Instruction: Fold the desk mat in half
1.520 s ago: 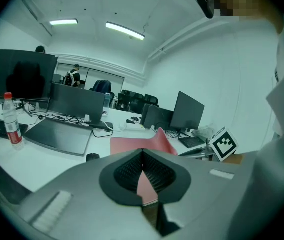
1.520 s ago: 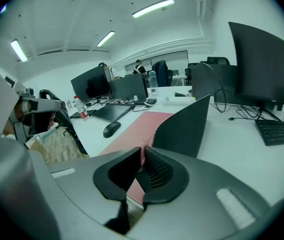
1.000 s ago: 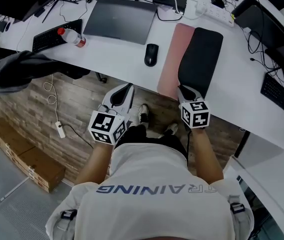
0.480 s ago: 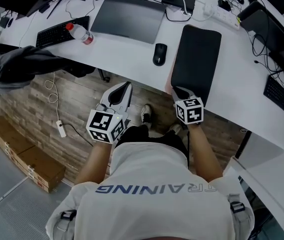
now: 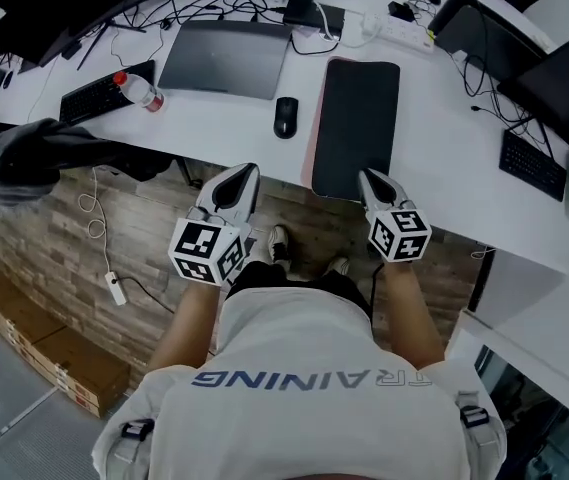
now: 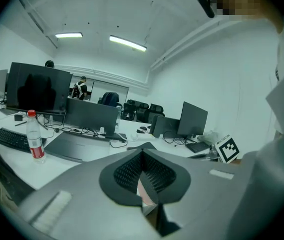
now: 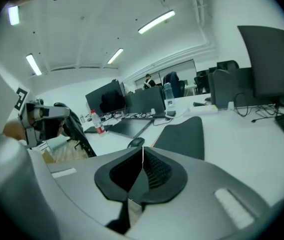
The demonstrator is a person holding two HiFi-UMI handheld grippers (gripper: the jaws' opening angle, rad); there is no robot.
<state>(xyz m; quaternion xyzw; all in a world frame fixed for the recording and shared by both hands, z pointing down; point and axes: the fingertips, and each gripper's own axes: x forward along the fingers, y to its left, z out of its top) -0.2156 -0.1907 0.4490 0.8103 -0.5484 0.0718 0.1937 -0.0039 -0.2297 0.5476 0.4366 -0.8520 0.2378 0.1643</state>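
Desk mat [image 5: 356, 128] x1, black, pink edge at left, flat on white desk [image 5: 444, 118] beside 1 mouse [image 5: 285, 116], 1 bottle [image 5: 136, 90] farther left; L gripper [image 5: 247, 171] & R gripper [image 5: 367, 176] both closed, empty, short of desk edge.

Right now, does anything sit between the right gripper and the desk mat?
Nothing visible does. The right gripper, its jaws closing shut on nothing, has its tips at the near right corner of the desk mat. The mouse lies to the mat's left, off that path.
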